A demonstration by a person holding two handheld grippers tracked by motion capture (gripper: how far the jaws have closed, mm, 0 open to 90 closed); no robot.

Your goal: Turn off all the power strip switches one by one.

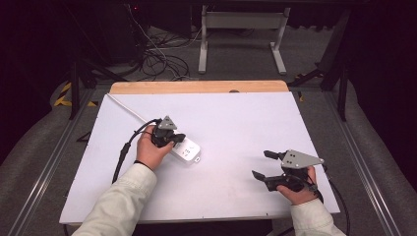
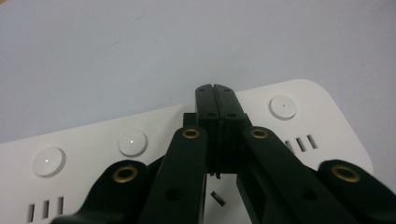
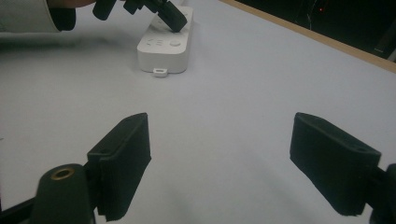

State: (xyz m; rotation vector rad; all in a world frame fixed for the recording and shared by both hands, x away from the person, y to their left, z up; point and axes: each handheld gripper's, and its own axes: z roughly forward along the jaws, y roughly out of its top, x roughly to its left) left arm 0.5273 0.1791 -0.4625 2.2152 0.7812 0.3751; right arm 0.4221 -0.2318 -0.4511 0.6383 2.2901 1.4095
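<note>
Power strip (image 1: pixel 186 150) flat on white table (image 1: pixel 236 123); left gripper (image 1: pixel 173 139) clenched empty, tips pressing strip top. Right gripper (image 1: pixel 261 164) released, well right of strip.

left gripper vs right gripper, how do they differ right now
The left gripper has its black jaws shut, tips over the white plastic power strip; the right gripper has its jaws wide open, nothing between them. The left points down at the strip; the right lies over bare white table. Both are hand-held.
</note>
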